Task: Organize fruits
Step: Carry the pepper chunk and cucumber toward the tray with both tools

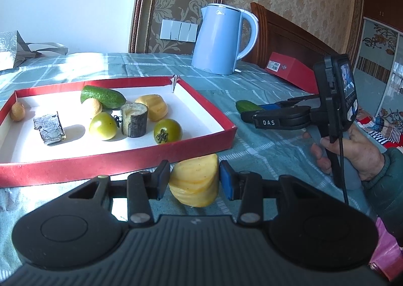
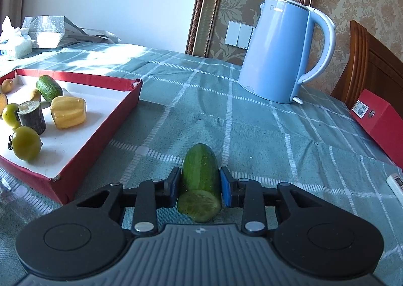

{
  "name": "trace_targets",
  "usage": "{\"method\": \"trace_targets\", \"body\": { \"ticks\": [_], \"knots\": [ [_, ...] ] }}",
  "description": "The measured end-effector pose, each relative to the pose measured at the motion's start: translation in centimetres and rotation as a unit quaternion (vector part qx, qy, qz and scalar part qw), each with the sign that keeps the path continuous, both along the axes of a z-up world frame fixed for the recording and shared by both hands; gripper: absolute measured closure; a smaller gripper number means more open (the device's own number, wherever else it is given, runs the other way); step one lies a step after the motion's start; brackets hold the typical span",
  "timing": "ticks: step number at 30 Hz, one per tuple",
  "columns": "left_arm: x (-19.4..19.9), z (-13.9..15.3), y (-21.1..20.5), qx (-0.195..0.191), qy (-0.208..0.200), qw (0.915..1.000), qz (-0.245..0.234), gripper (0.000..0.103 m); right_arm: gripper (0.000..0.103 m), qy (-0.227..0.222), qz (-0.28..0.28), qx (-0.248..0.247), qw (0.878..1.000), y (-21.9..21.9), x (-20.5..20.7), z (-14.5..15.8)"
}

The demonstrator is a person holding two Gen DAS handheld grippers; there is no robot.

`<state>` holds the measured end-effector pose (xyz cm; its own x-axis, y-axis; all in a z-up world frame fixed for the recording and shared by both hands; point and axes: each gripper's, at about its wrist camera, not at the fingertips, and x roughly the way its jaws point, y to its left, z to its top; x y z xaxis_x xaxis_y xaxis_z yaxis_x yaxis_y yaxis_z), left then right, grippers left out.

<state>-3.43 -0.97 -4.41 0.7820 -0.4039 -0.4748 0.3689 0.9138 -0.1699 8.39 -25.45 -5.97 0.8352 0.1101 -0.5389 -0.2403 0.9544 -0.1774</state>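
Observation:
My left gripper (image 1: 194, 181) is shut on a yellow ribbed fruit piece (image 1: 195, 180), just in front of the near wall of the red tray (image 1: 113, 162). My right gripper (image 2: 200, 186) is shut on a cut cucumber half (image 2: 200, 180) over the tablecloth, right of the tray (image 2: 100, 139); it also shows in the left wrist view (image 1: 248, 106). In the tray lie another cucumber piece (image 1: 103, 96), a yellow ribbed piece (image 1: 152, 106), two green tomatoes (image 1: 103, 126) (image 1: 168, 131), a dark-skinned cut cylinder (image 1: 133, 119), a grey chunk (image 1: 49, 128) and two small tan fruits (image 1: 17, 110).
A blue electric kettle (image 1: 219, 39) stands at the back of the table on the green checked cloth (image 2: 252, 122). A red box (image 2: 377, 119) lies at the right edge by a wooden chair. Bags and tissues (image 2: 15, 41) sit at the far left.

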Motion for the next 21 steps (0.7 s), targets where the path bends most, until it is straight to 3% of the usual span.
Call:
{"method": "trace_targets", "body": {
  "ticks": [7, 14, 21],
  "knots": [
    [-0.1, 0.2, 0.3, -0.002, -0.005, 1.0000, 0.001, 0.065, 0.071, -0.028, -0.010, 0.020, 0.999, -0.1, -0.7, 0.6],
    [0.5, 0.0, 0.8, -0.017, 0.019, 0.9995, 0.016, 0.065, 0.071, -0.038, -0.020, 0.029, 0.999, -0.4, -0.9, 0.8],
    [0.5, 2.4, 2.1, -0.017, 0.007, 0.9988, 0.044, 0.065, 0.071, -0.040, -0.018, 0.030, 0.999, -0.3, -1.2, 0.8]
  ]
}}
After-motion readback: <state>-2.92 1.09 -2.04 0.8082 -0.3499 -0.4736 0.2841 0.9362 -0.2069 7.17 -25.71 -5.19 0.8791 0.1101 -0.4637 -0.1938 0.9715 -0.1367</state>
